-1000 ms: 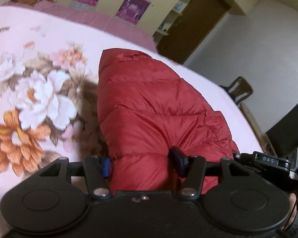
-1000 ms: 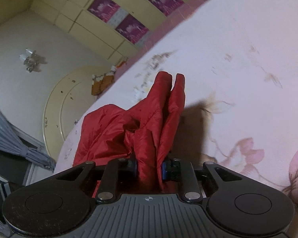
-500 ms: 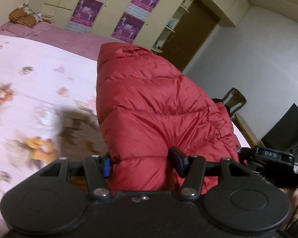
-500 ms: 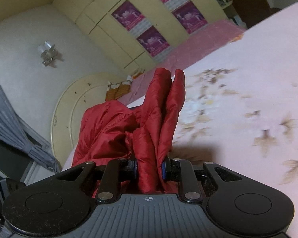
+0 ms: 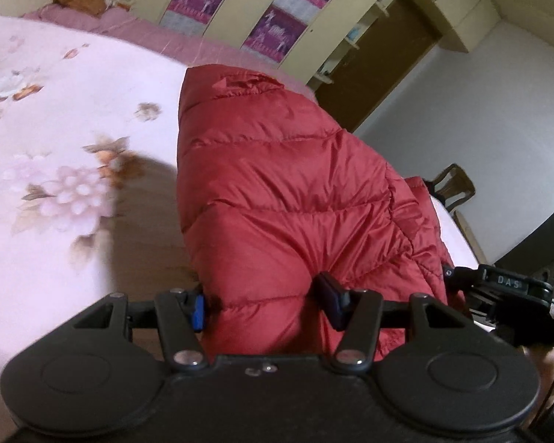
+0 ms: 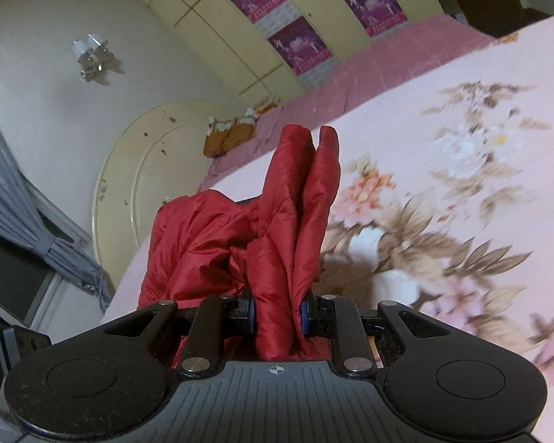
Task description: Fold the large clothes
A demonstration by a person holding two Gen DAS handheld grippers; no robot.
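A red quilted puffer jacket point(image 5: 277, 192) is held up over a pink floral bedspread point(image 5: 66, 140). My left gripper point(image 5: 264, 306) is shut on a thick padded part of the jacket, its fingers spread wide around the bulk. My right gripper point(image 6: 277, 317) is shut on a folded edge of the same jacket point(image 6: 295, 221), which stands up between the blue pads; the rest bunches to the left. The right gripper's body point(image 5: 513, 288) shows at the right edge of the left wrist view.
The bed point(image 6: 461, 184) fills both views, with a darker pink cover point(image 6: 387, 59) at its far side. Cream wardrobes with purple posters point(image 5: 277, 18) stand behind. A round cream headboard point(image 6: 136, 170), grey curtain point(image 6: 29, 229), wooden chair point(image 5: 456, 188) and dark door point(image 5: 380, 55) surround it.
Both grippers have kept their hold and swung with the jacket; over the second they lifted and tilted, and now the views point lower, showing more bedspread under the jacket.
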